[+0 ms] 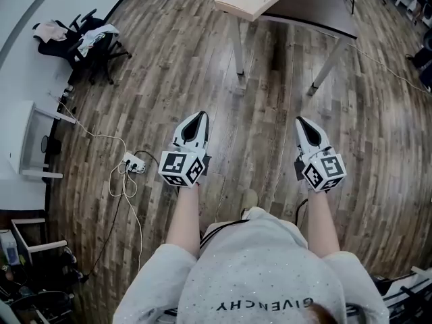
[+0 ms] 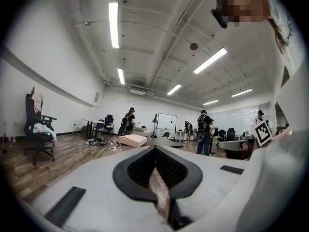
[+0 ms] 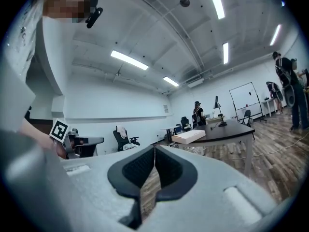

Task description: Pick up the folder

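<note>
The folder (image 1: 248,0) is a flat beige pad lying on the near left corner of a dark table (image 1: 317,9), well ahead of me. It also shows in the left gripper view as the folder (image 2: 132,140) and in the right gripper view as the folder (image 3: 189,137) on the table (image 3: 231,127). My left gripper (image 1: 200,117) and right gripper (image 1: 300,121) are held level over the wood floor, side by side, far short of the table. Left gripper (image 2: 155,150) and right gripper (image 3: 154,149) both stand shut, nothing between the jaws.
An office chair draped with clothes (image 1: 84,42) stands at the far left. A power strip with cables (image 1: 133,163) lies on the floor left of my left gripper. White furniture (image 1: 27,140) lines the left wall. Several people (image 2: 204,132) stand far back in the room.
</note>
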Demonstrator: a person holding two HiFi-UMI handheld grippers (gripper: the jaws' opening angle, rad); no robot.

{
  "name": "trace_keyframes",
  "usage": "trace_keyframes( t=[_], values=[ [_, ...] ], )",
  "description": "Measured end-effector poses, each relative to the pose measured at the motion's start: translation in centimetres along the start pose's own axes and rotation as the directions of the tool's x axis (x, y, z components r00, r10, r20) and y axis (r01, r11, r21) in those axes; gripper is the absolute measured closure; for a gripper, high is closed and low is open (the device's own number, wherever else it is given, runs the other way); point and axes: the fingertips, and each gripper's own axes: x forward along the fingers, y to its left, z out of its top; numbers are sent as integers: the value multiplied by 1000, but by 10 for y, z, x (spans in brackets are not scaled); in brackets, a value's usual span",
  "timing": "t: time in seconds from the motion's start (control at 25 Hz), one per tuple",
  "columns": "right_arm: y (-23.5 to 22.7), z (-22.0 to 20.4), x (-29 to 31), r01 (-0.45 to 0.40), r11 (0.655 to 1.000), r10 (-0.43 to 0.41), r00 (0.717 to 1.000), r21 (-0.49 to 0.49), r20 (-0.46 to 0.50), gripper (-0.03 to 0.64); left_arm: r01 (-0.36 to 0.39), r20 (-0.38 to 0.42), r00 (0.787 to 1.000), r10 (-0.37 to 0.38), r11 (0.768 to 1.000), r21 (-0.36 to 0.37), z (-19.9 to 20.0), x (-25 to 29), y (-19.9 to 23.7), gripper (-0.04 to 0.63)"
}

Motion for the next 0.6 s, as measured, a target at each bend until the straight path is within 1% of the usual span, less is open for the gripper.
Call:
trace_keyframes(
  t=[0.12,0.24,0.32,0.6],
  values=[
    [-11,2,16,-14,1000,14,1000,6,10,611,-6,7,1000,6,1000,-11,0,19,9,597],
    [-24,5,33,-21,1000,21,1000,14,19,584,-6,15,1000,7,1000,-8,2,41,15,597],
    [-31,5,42,-27,999,26,999,26,23,578,-9,15,1000,9,1000,-8,1,51,19,597],
    [-34,-11,79,-34,997,34,999,68,3,570,-37,-13,999,37,999,-15,-11,63,53,597]
  ],
)
